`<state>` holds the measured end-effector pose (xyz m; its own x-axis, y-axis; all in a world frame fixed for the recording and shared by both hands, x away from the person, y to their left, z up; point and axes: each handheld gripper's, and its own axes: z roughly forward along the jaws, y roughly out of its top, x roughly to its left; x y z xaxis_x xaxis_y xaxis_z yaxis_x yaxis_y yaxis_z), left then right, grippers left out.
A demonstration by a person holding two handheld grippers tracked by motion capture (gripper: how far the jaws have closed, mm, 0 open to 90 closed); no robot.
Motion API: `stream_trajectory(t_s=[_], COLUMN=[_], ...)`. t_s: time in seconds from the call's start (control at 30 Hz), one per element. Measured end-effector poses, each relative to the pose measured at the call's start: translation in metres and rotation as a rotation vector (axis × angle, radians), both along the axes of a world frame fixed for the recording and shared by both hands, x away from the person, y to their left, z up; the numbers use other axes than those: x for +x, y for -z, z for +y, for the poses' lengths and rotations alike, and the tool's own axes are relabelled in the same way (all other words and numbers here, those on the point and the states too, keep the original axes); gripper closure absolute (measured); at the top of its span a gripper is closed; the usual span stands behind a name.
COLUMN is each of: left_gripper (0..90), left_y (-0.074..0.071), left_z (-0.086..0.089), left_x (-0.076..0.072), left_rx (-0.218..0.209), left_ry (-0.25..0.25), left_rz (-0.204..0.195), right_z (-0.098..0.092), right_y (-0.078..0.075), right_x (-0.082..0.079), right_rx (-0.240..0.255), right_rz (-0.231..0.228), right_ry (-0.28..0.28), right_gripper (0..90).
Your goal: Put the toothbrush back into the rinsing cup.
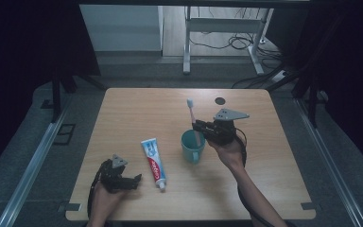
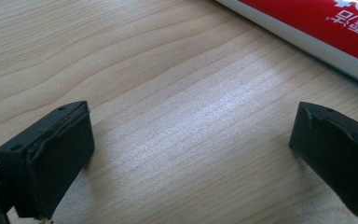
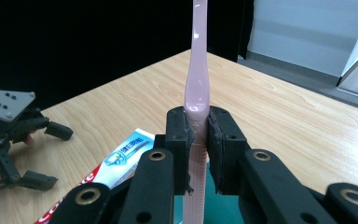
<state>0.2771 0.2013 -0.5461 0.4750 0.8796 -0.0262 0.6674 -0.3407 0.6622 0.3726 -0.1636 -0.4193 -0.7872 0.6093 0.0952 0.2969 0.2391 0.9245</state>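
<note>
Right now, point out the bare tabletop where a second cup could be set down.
Free: the table's far-left stretch beyond the toothpaste tube, and the near-right corner past the teal cup. Crowded: the middle, where the right gripper holds the toothbrush over the cup.

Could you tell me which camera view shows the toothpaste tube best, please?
The high view: the whole toothpaste tube lies flat on the table, cap toward the person, between the left gripper and the cup. The left gripper view catches just a red and white edge; the right gripper view shows its blue end, partly hidden behind the right gripper.
</note>
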Motion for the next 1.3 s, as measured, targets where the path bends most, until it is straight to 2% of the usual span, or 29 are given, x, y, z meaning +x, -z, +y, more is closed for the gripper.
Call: stream_trajectory(t_s=[1.3], left_gripper=[0.0], left_y=[0.000], left_z=[0.000], left_x=[0.000], left_rx=[-0.002], left_ry=[-0.005], left_rz=[0.002], right_z=[0.010], right_y=[0.047], right_x=[0.007], right_rx=[-0.085], right_rz=[0.088], right_ry=[0.008], right_gripper=[78.8])
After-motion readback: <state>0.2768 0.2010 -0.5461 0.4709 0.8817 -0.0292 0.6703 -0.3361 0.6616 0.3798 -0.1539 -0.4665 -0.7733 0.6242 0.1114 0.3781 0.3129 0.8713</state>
